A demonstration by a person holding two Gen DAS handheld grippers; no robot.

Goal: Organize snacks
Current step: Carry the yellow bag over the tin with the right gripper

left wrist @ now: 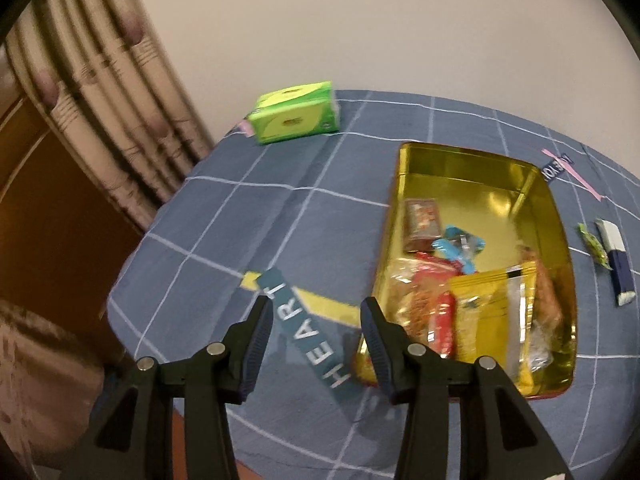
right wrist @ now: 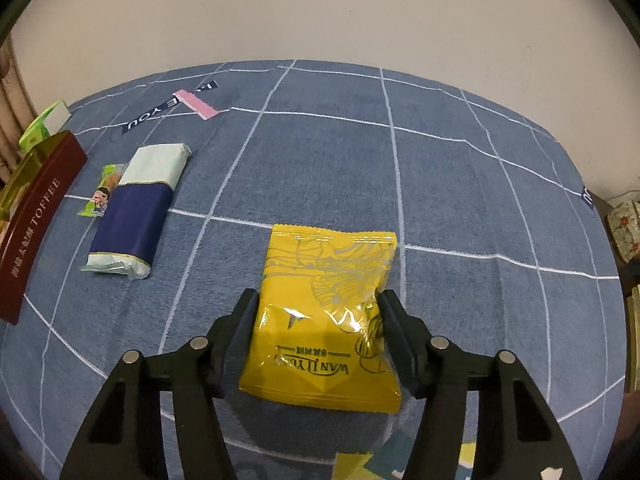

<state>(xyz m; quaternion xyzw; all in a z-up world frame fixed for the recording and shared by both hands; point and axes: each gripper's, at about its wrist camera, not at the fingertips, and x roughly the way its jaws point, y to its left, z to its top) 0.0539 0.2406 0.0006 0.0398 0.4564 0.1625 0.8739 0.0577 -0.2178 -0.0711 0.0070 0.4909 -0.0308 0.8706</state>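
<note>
Snacks fill the near end of the gold toffee tin (left wrist: pixel 460 160), with the left gripper (left wrist: pixel 316 328) hanging empty, fingers parted, just left of it, while right of the tin the right gripper (right wrist: pixel 318 312) pinches a yellow snack packet (right wrist: pixel 326 312) lying on the blue checked cloth (right wrist: pixel 460 200).

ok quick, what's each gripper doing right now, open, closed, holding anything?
Left gripper: open, nothing between its fingers, over the blue cloth beside the gold tin.
Right gripper: closed on the yellow snack packet, pads against both sides.
</note>
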